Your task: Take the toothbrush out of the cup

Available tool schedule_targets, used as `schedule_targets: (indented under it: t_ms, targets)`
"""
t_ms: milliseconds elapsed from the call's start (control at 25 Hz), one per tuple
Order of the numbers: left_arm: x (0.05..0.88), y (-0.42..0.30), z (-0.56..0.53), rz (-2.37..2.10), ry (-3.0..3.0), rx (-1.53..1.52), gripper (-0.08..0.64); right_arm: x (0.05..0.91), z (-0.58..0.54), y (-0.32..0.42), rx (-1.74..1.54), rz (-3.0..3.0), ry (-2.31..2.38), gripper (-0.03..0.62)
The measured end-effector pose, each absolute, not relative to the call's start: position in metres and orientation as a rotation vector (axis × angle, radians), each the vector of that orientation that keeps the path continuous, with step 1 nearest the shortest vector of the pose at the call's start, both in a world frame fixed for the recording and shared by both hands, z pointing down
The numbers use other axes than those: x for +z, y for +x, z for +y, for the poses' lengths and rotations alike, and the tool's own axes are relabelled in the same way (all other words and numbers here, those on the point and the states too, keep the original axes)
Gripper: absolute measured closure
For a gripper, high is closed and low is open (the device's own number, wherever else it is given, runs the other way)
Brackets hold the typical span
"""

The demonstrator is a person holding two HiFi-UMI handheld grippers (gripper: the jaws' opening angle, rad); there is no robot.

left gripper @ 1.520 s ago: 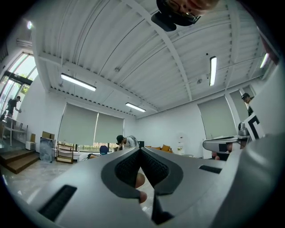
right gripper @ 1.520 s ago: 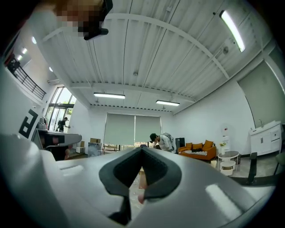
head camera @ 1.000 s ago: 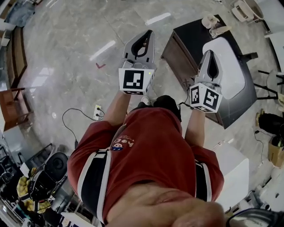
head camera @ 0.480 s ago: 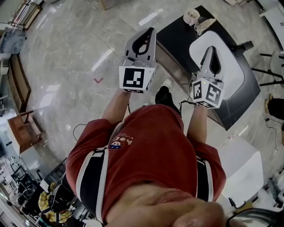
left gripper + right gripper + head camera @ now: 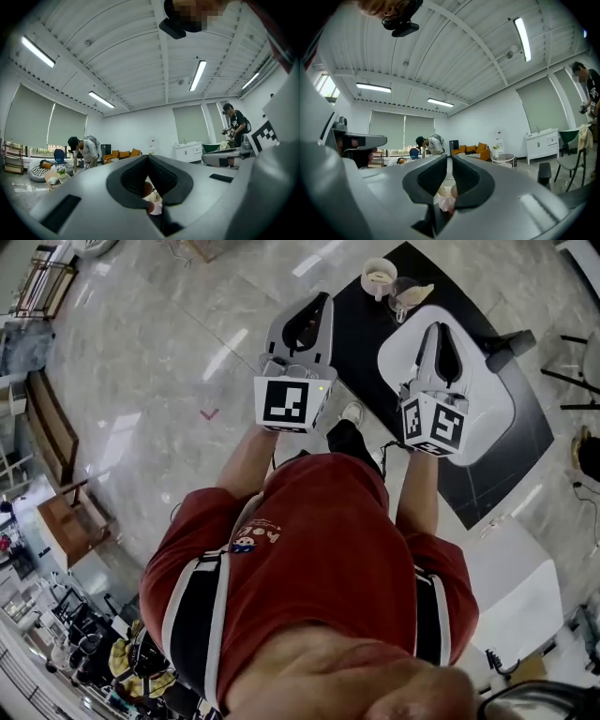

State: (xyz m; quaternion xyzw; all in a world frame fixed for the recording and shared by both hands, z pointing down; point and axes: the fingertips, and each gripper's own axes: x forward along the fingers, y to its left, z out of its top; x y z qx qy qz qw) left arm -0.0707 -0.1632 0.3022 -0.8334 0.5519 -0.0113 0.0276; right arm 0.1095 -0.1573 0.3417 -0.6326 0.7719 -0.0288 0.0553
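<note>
Nearest, the person's red shirt (image 5: 319, 549) is filling the lower half of the head view, and both bare forearms are reaching forward from it. The left gripper (image 5: 317, 302) is pointing ahead near the left edge of a black table (image 5: 487, 474), with its marker cube (image 5: 286, 404) facing the camera. In the left gripper view its jaws are pressing together at the tips, and nothing is caught between them. The right gripper (image 5: 437, 331) is hanging over a white board (image 5: 483, 395) that is lying on the table. Its jaws have just been opening and are standing a narrow slit apart, gripping nothing. Through the hollow beneath each pair of tips a pale cup is showing, farther off and untouched.

Beyond the grippers, at the table's far corner, a white cup (image 5: 379, 276) and a clear cup (image 5: 401, 304) are standing just beside each other, well ahead of both sets of jaws. A pale stick, apparently the toothbrush (image 5: 422, 292), is leaning out of the clear cup toward the right, so it is not yet taken out.

Farther still, the gripper views are taking in a bright room. A bending person (image 5: 82, 150) is stooping near an orange sofa (image 5: 123, 153), and a standing person (image 5: 236, 124) is holding something at the right.
</note>
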Motion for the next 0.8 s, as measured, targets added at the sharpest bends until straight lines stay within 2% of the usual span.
schedule_targets:
  t_ms: [160, 240, 360, 800]
  targets:
    - [0.321, -0.063, -0.183, 1.734, -2.583, -0.102, 0.555, 0.37, -0.182, 0.111, -0.175, 2.401, -1.902, 0.507]
    - [0.33, -0.061, -0.19, 1.75, -2.587, -0.121, 0.555, 0.388, -0.193, 0.111, -0.233, 2.446, -1.888, 0.449]
    - [0.339, -0.059, -0.2, 1.766, -2.591, -0.141, 0.555, 0.412, -0.207, 0.108, -0.306, 2.495, -1.877, 0.413]
    - [0.377, -0.059, -0.239, 1.717, -2.719, -0.252, 0.555, 0.471, -0.25, 0.103, -0.453, 2.54, -1.981, 0.399]
